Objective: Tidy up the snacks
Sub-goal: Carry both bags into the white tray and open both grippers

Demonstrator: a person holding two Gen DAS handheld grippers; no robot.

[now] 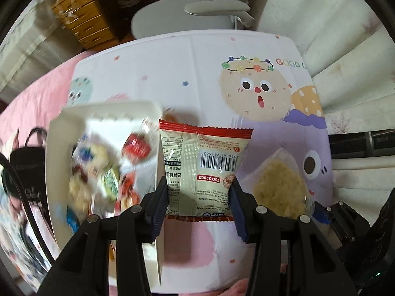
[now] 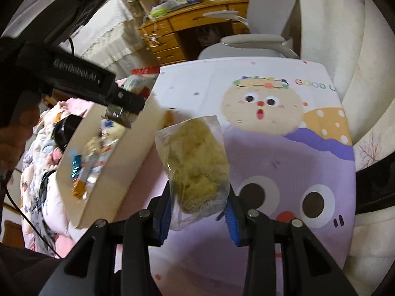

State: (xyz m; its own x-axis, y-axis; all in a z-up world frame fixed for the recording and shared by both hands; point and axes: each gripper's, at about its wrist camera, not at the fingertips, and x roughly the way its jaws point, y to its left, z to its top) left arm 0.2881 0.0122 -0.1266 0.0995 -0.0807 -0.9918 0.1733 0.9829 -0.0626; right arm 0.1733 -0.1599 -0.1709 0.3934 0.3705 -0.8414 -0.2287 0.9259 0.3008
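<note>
My left gripper (image 1: 199,198) is shut on a cream snack packet with red edges and a barcode (image 1: 205,165), held above the table beside the white box (image 1: 103,113). The box holds several wrapped snacks (image 1: 98,167). My right gripper (image 2: 198,211) is shut on a clear bag with a yellowish crumbly cake (image 2: 197,162), held just right of the box (image 2: 118,172). That bag also shows in the left wrist view (image 1: 281,185). The left gripper (image 2: 123,101) with its packet (image 2: 142,79) hangs over the box in the right wrist view.
The table has a cartoon-printed cover (image 1: 246,93) (image 2: 284,148). A grey chair (image 1: 197,17) stands behind it, with a wooden desk (image 2: 187,27) further back. Pink bedding and a black handbag (image 1: 27,157) lie to the left. White cushions (image 2: 358,61) are on the right.
</note>
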